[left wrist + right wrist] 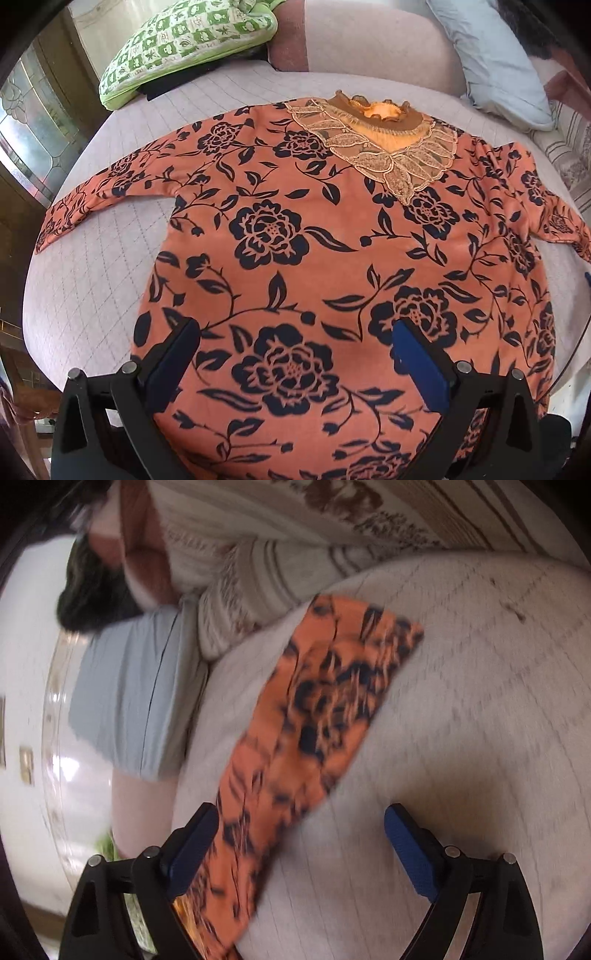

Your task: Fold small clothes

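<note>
Green checked pillow [184, 48], pale blue pillow [491, 62] — quilted grey bedcover [92, 288], striped patterned blanket [295, 561]

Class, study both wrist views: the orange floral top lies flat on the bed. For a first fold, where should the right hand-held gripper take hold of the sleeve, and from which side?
Probably at the sleeve's cuff end, coming in from its open outer side over the bare bedcover. The sleeve lies flat and stretched out there, so one finger could slide under its edge. The right hand-held gripper is open above it.

bare quilted bed cover [92, 280] lies open left of the spread orange top [295, 240]; a green pillow [184, 48] and blue pillow [495, 62] crowd the far edge.
</note>
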Action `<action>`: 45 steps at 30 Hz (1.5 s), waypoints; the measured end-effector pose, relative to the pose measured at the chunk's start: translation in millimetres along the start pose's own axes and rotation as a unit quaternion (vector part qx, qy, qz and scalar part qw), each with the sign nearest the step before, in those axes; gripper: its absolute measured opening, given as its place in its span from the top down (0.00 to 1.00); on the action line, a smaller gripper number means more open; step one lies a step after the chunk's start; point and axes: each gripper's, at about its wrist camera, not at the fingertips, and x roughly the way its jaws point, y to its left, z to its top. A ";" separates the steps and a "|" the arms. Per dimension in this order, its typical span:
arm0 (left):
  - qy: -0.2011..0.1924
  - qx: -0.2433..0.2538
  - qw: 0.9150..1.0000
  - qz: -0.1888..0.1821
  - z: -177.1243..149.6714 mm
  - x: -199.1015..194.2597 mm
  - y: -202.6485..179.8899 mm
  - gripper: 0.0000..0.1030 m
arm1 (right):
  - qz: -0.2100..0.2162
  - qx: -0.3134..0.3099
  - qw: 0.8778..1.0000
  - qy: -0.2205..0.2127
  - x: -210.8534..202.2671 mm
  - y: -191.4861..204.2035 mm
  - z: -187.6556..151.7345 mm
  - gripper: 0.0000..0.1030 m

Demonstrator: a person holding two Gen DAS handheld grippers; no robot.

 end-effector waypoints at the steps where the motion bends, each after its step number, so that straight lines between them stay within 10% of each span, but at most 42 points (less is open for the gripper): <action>1: 0.002 -0.001 1.000 0.003 2.7 2.6 -1.0 0.00 | -0.011 0.003 1.000 -0.004 4.9 4.2 5.2 0.10; 6: -0.003 -0.011 1.000 0.009 13.9 9.5 -4.1 0.00 | -0.093 -0.024 0.995 -0.028 30.1 26.3 28.6 0.20; 10: -0.007 -0.008 1.000 0.011 16.3 8.7 -0.9 0.00 | -0.094 -0.057 0.994 -0.020 44.2 35.8 35.7 0.91; 17: -0.034 -0.029 0.999 0.024 24.2 2.5 34.0 0.00 | 0.007 -0.097 0.994 -0.053 12.0 78.2 11.3 0.91; 24: -0.084 -0.105 0.990 0.052 34.1 7.1 93.2 0.00 | 0.093 -0.209 0.973 -0.011 -3.3 205.9 -83.6 0.91; 33: -0.095 -0.200 0.971 0.088 19.9 26.8 176.2 0.00 | 0.192 -0.340 0.908 0.152 37.5 346.3 -367.3 0.90; 38: -0.091 -0.247 0.959 0.100 10.3 30.2 213.1 0.00 | 0.174 -0.374 0.862 0.295 85.7 374.4 -511.5 0.71; 41: -0.083 -0.250 0.959 0.102 7.5 34.2 224.5 0.00 | 0.166 -0.376 0.846 0.339 101.4 371.6 -545.3 0.46; 45: -0.083 -0.259 0.957 0.099 5.2 34.0 236.4 0.00 | 0.183 -0.421 0.824 0.332 89.9 354.9 -531.7 0.44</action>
